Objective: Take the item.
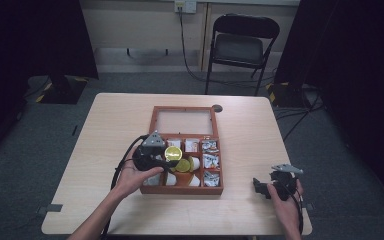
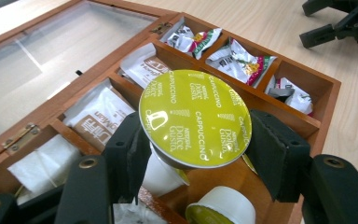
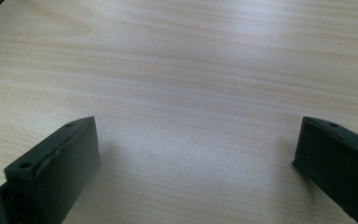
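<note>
The left gripper (image 2: 193,154) pinches 1 coffee capsule (image 2: 195,117) by its rim between both pads, holding it above the near middle of the wooden box (image 1: 152,122), whose glass lid lies open on the far side; the capsule's yellow-green foil reads "NESCAFÉ Dolce Gusto" and "CAPPUCCINO" many times over. In the left gripper view, 2 more capsules sit beneath it (1 white-bodied, 1 with a yellow-green top), with 2 brown-and-white sachets printed "Caffè" and 4 crinkled wrappers in other compartments. The right gripper (image 1: 270,186) rests on the table (image 1: 115,115) at the near right, jaws spread wide on nothing.
</note>
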Demonstrator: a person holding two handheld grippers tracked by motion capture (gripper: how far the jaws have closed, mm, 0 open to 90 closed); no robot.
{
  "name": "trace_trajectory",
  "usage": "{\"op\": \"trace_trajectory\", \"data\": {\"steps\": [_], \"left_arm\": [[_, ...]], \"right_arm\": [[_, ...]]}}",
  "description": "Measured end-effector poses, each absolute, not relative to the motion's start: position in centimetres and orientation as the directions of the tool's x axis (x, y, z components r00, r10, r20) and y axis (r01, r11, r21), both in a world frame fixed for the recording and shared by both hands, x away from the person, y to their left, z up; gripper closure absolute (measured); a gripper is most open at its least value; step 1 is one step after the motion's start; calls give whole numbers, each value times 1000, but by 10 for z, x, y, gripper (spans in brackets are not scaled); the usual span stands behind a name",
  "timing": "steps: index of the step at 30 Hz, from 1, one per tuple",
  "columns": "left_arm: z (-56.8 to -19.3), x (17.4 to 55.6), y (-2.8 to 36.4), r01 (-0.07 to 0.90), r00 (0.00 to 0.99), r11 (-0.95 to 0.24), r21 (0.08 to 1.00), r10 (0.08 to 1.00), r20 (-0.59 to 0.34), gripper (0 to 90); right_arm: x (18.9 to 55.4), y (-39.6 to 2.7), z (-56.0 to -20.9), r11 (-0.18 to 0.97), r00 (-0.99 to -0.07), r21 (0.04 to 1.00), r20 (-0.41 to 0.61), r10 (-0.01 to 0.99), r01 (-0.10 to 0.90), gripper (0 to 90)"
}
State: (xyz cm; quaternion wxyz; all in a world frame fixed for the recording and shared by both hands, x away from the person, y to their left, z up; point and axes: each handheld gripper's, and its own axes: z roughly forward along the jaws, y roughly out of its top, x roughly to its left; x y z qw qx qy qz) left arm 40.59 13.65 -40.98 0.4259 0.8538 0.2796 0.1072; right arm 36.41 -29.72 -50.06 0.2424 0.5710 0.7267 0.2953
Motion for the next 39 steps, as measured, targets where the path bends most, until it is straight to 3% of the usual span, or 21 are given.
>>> {"op": "trace_trajectory", "data": {"steps": [39], "left_arm": [[-389,414,198,416,747,-394,819,662,-61,406]], "right_arm": [[364,-297,-501,174,-231,706,-15,973,687,0]]}}
